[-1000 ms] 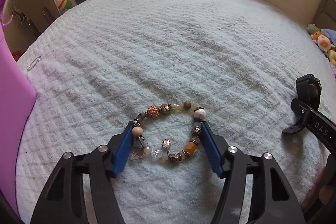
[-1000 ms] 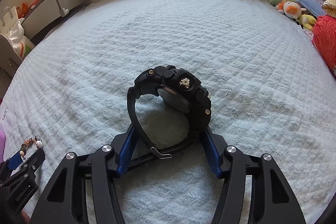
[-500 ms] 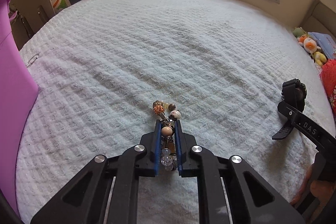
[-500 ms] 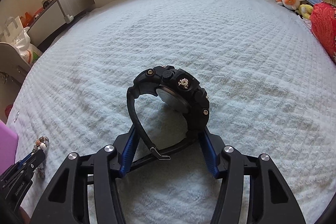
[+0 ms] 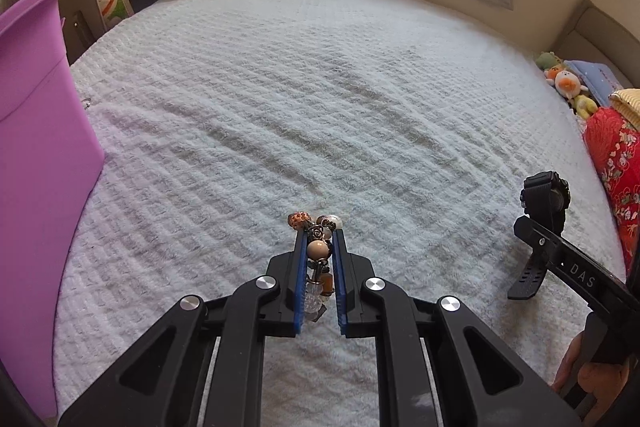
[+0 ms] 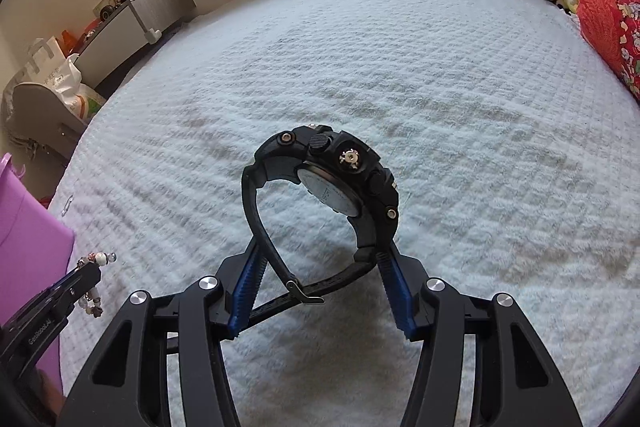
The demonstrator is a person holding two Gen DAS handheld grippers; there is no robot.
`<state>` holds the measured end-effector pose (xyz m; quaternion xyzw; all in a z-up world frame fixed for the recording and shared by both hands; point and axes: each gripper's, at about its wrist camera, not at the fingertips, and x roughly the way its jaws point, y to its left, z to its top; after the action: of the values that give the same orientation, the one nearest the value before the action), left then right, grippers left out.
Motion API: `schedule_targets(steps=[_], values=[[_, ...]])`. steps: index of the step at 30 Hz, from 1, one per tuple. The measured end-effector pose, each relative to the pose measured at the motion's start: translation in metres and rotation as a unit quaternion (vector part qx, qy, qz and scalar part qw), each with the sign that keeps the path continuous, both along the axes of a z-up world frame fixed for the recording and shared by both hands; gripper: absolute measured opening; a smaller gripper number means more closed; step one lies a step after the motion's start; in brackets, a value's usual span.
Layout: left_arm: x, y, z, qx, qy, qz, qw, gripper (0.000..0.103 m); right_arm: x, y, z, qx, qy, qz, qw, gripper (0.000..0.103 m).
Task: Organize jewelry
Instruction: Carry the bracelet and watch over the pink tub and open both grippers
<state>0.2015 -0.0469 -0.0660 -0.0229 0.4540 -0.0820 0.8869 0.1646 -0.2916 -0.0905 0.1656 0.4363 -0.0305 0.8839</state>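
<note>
Overhead, one white quilted bedspread point(image 5: 320, 99); one purple bin point(image 5: 36, 155) at left edge. One black watch point(image 6: 340, 183), lifted above bedspread, strap clamped between right gripper point(image 6: 320, 291) fingers, pointing forward. One beaded bracelet point(image 5: 318, 259), bunched, pinched by nearly closed left gripper point(image 5: 319, 267), raised, angled toward bedspread.

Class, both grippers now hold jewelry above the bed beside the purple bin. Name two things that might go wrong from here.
1. The left gripper pinches the beaded bracelet bunched up; loose beads hang below the pads, so it may slip or snag.
2. The right gripper grips the black watch only by its strap, so the heavy case may swing or pull free on the way to the purple bin.
</note>
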Motion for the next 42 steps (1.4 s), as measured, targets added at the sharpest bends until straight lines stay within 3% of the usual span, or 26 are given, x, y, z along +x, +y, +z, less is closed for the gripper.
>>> schedule_targets(steps=[12,25,35,42], values=[[-0.052,0.023,0.039,-0.007,-0.005,-0.024,0.9997,0.012,-0.055,0.041,0.040,0.007,-0.008,0.016,1.000,0.053],[-0.101,0.077,0.122,-0.029,-0.065,-0.032,0.9970,0.012,-0.090,0.116,0.121,-0.008,-0.064,0.072,0.995,0.053],[-0.115,0.150,0.191,-0.018,-0.118,-0.020,0.9926,0.012,-0.084,0.214,0.175,0.008,-0.104,0.142,0.984,0.053],[-0.100,0.230,0.211,0.007,-0.116,0.033,0.9926,0.012,-0.062,0.299,0.203,0.020,-0.120,0.213,0.969,0.053]])
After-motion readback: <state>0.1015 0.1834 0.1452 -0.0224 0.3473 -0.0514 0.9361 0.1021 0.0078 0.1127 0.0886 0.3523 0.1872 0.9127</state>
